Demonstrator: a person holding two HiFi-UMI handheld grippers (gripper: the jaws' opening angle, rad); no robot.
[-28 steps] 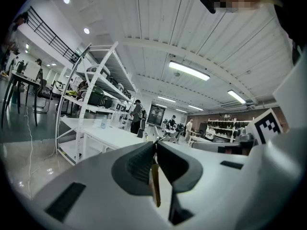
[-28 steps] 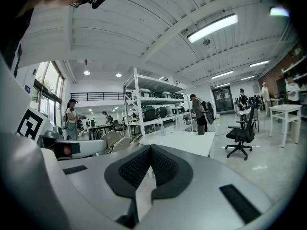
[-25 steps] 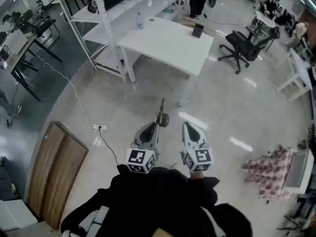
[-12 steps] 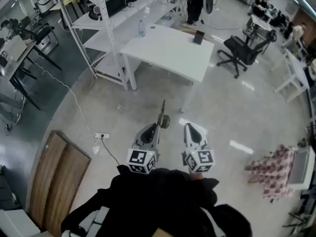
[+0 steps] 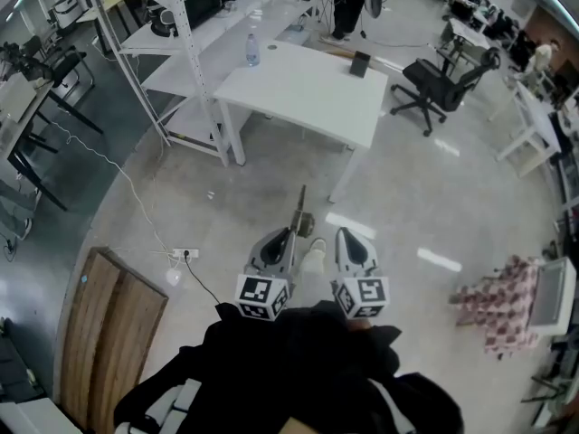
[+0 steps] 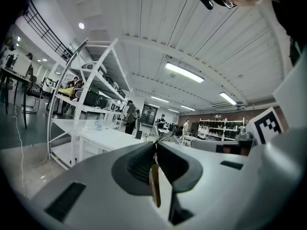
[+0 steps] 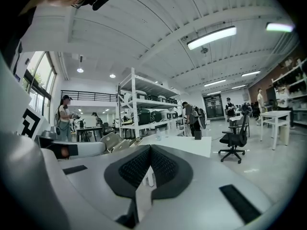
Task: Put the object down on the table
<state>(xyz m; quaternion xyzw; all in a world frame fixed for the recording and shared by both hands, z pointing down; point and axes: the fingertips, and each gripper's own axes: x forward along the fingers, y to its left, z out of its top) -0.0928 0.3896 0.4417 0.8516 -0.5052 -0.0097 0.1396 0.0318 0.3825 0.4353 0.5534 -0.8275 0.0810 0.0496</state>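
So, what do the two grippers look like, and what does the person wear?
Both the left gripper and the right gripper have smooth grey shells that taper to the tips, with black ribbed pads inside. Each carries a white cube with black square markers. The person wears a black top.

We find the white table (image 5: 308, 98) mostly bare on top and reachable from its near edge across open floor (image 5: 271, 174), with only a water bottle (image 5: 252, 51) and a dark box (image 5: 361, 62) along its far edge, a shelving rack (image 5: 185, 25) just beside its left side, and an office chair (image 5: 439, 80) off to its right.
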